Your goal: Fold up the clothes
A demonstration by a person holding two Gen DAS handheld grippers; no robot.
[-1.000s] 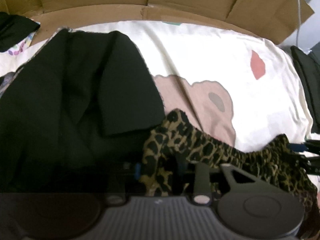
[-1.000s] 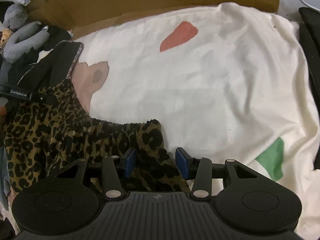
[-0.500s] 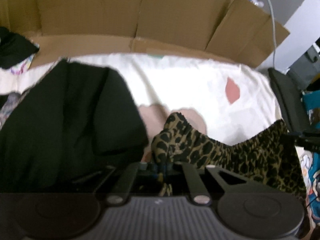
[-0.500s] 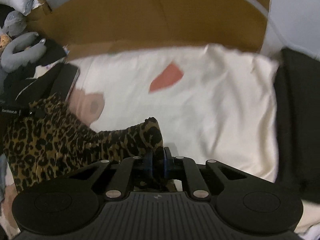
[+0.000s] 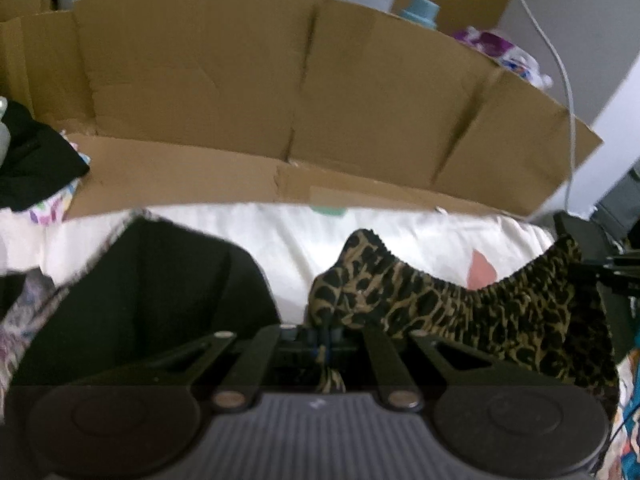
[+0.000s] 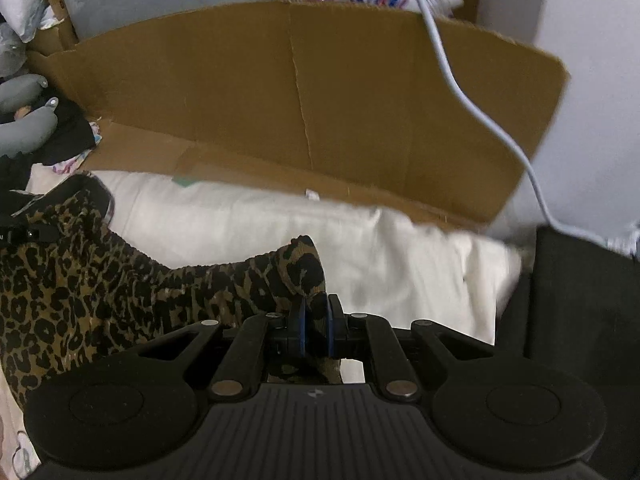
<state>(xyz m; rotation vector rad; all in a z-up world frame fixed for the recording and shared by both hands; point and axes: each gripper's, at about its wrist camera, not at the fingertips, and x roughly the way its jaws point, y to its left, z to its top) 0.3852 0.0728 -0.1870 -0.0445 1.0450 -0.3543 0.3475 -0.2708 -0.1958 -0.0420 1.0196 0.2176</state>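
Note:
A leopard-print garment [image 5: 460, 304] hangs stretched between my two grippers above the white bed sheet [image 5: 288, 236]. My left gripper [image 5: 324, 336] is shut on one corner of its gathered waistband. My right gripper [image 6: 314, 320] is shut on the other corner of the leopard-print garment [image 6: 120, 296]. The cloth sags between the two corners. In the right wrist view the left gripper [image 6: 24, 232] shows at the far left edge, and in the left wrist view the right gripper [image 5: 616, 272] shows at the far right.
A black garment [image 5: 132, 296] lies on the sheet to the left. A brown cardboard wall [image 5: 280, 92] stands behind the bed. A white cable [image 6: 480, 112] hangs at the right. A black cushion [image 6: 576, 312] is at the right. Grey and black clothes [image 6: 36, 128] are piled at the left.
Both grippers closed on the waistband corners and lifted the leopard-print garment off the sheet. Both views now tilt up toward the cardboard wall.

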